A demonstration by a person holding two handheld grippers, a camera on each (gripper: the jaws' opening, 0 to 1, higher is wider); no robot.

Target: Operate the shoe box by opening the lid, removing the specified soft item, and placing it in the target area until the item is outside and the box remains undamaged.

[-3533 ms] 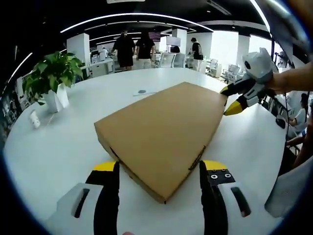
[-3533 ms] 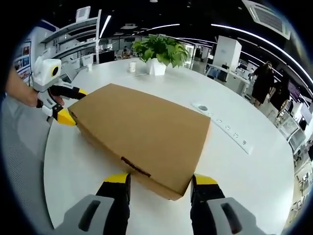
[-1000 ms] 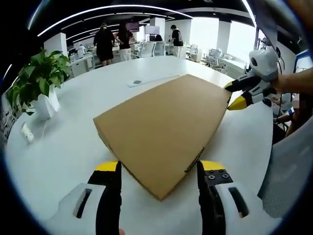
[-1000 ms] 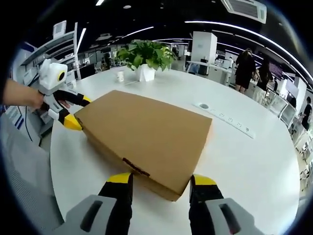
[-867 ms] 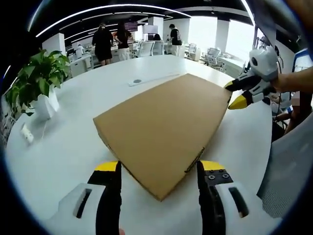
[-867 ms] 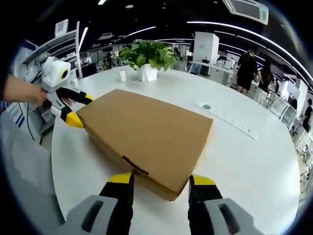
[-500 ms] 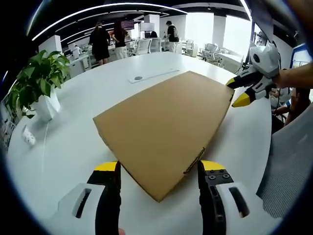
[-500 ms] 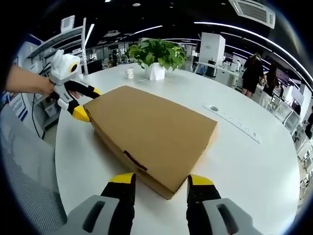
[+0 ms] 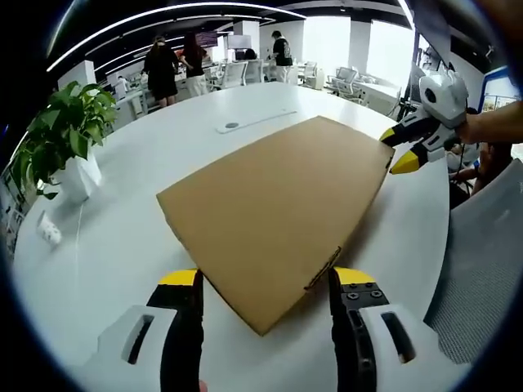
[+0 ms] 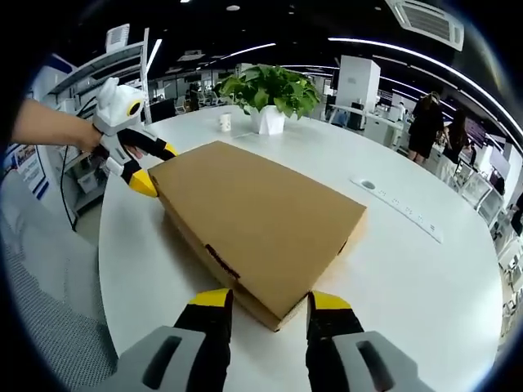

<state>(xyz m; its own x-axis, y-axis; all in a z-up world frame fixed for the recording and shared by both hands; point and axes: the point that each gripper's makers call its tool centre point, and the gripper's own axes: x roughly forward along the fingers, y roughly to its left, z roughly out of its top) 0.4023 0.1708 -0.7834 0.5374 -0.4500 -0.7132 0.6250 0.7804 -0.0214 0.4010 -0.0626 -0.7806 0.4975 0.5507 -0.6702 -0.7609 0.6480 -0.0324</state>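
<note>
A flat brown cardboard shoe box (image 9: 278, 208) lies on the white round table (image 9: 98, 253) with its lid down. My left gripper (image 9: 265, 279) is open, and its yellow-tipped jaws straddle the box's near corner. At the far right corner the right gripper (image 9: 402, 149) reaches in. In the right gripper view the same box (image 10: 261, 216) points a corner between the jaws of my right gripper (image 10: 270, 300), which is open and close on both sides of that corner. The left gripper (image 10: 151, 169), in a person's hand, sits at the box's far left corner. Nothing inside the box shows.
A potted plant (image 9: 69, 135) (image 10: 270, 94) stands on the table beyond the box, with a small white cup (image 10: 225, 122) near it. A power strip (image 10: 400, 211) lies across the table (image 10: 425, 286). People (image 9: 163, 69) stand far off. A grey mesh chair (image 9: 482, 269) is beside the table's edge.
My right gripper's jaws have narrowed a little around the box's corner. Both views have shifted slightly. The box has stayed in place with its lid down.
</note>
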